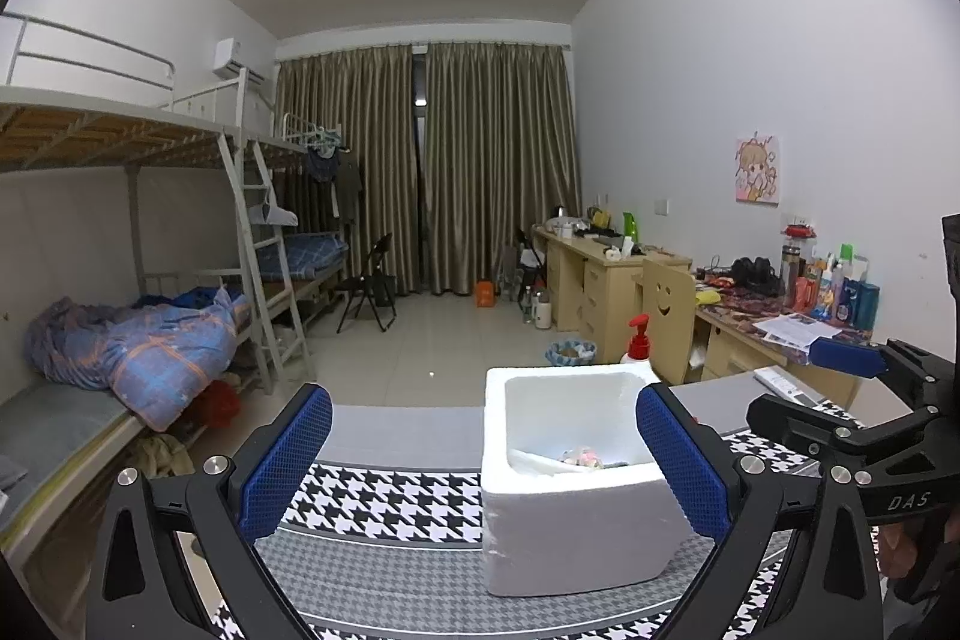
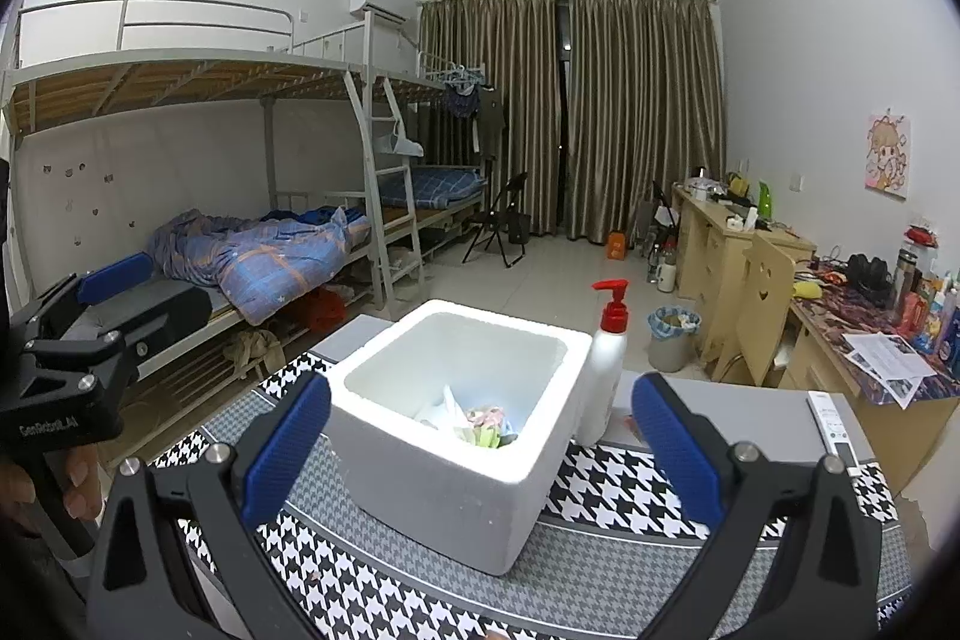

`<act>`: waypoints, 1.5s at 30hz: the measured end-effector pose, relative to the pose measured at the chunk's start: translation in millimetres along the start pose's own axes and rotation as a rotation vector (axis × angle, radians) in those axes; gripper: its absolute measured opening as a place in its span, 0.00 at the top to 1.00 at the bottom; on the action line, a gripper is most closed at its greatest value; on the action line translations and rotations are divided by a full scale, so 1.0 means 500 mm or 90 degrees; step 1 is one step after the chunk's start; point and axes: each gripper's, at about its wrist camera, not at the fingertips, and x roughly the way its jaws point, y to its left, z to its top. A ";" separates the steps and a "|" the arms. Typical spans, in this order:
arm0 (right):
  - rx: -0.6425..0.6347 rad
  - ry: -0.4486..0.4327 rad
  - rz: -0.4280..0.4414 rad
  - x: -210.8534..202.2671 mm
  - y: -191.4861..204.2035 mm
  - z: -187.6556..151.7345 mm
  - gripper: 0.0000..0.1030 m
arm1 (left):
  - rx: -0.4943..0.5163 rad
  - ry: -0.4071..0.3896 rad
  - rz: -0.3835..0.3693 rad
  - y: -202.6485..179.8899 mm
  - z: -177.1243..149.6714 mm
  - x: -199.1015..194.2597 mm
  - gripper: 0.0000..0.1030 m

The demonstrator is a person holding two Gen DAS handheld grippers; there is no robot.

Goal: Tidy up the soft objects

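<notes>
A white foam box [image 1: 576,532] stands on the houndstooth cloth [image 1: 390,502]. Several small soft items [image 1: 582,457] in pale pink and green lie at its bottom, also seen as soft items [image 2: 486,421] in the right wrist view. My left gripper [image 1: 486,466] is open and empty, its blue pads either side of the box's near left corner. My right gripper [image 2: 480,454] is open and empty too, held just in front of the box [image 2: 444,502]. Each gripper shows at the edge of the other's view: the right gripper [image 1: 798,382] and the left gripper [image 2: 138,298].
A white pump bottle [image 2: 606,370] with a red top stands right behind the box. A white remote [image 2: 831,424] lies at the table's right edge. Bunk beds [image 2: 252,256] line the left wall, desks [image 2: 738,244] and a bin [image 2: 672,334] the right.
</notes>
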 end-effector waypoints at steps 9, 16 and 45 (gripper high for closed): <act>-0.004 -0.014 -0.013 -0.031 -0.003 -0.008 0.01 | 0.007 -0.015 -0.006 -0.013 -0.002 -0.033 0.01; -0.003 -0.022 -0.017 -0.050 -0.007 -0.015 0.01 | 0.013 -0.020 -0.005 -0.028 -0.004 -0.052 0.01; -0.001 -0.051 -0.035 -0.134 0.009 -0.056 0.01 | 0.018 -0.034 -0.008 -0.054 -0.030 -0.126 0.01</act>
